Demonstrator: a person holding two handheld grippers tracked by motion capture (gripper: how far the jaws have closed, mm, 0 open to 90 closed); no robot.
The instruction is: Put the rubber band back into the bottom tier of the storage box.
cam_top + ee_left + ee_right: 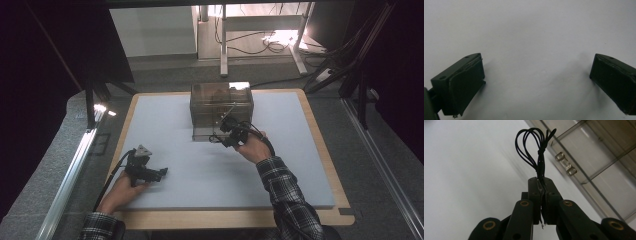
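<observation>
Right claw (543, 202) clamped tight on a bundled black cable (536, 150), tied coil with loops fanning out past the tips. In the high view the right claw (227, 131) sits just beside the near face of a smoky clear drawer box (221, 110), which stands at the far middle of the grey mat (200, 165) on the bench (345, 212). Right gripper view: drawer front with a clear knob (565, 163) to the right of the cable, close but apart, not touching.

Left claw (536, 82) spread wide, nothing between the jaws, just mat below. In the high view the left claw (161, 172) rests low at the near left, well apart from the box.

Likely step: getting the cable into a drawer; can't tell if any drawer is open. To do it well: keep the grip on the tied waist so loops don't splay, lead with the loop end, keep loops off the knob and the drawer edge. Left claw probably needed to pull the knob or steady the box.

Cable long axis runs in line with the jaws, loops pointing away from the hand, toward the far left past the box front. A short cable end hangs out below the jaws.
</observation>
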